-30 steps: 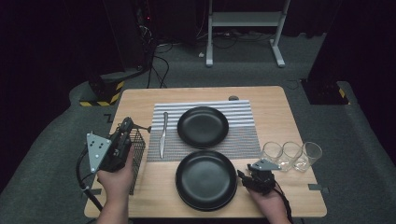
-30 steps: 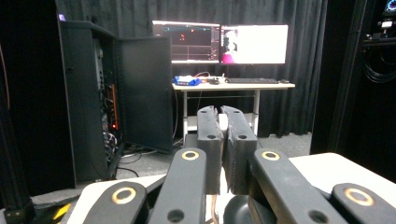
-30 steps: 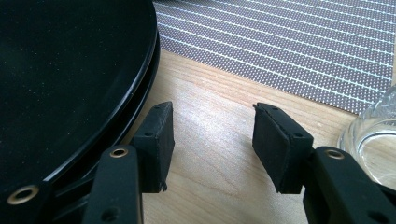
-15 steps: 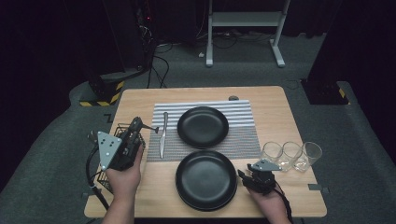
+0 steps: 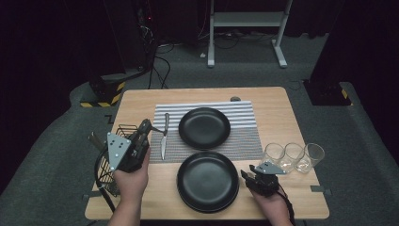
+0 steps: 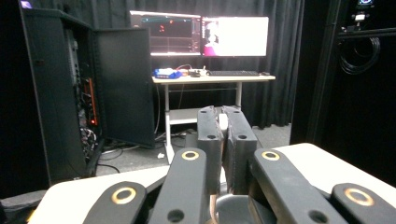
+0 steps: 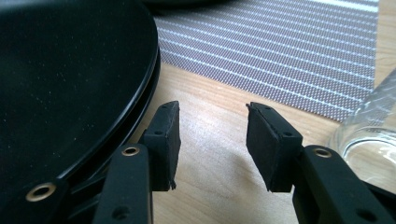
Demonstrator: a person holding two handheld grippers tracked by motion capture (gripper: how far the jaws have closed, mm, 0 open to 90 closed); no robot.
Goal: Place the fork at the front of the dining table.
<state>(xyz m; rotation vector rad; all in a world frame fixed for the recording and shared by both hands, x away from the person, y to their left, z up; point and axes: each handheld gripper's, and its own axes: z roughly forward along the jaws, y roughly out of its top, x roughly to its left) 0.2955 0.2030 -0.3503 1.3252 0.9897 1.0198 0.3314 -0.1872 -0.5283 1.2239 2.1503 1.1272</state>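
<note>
Left gripper (image 5: 143,130) moved in from table edge toward knife (image 5: 163,136), now just left of it, above wire basket (image 5: 123,130); claws pressed together, pinching something thin and pale, cannot tell what

Near black plate (image 5: 207,180) sits by front edge

Right gripper (image 7: 212,133) beside its rim, claws half spread, just been closing, nothing between

Glasses (image 5: 294,157) close on right, little room there

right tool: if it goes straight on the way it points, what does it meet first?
Bare table first, then probably the striped mat. The right tool has the plate stack on one side and a glass on the other.
</note>
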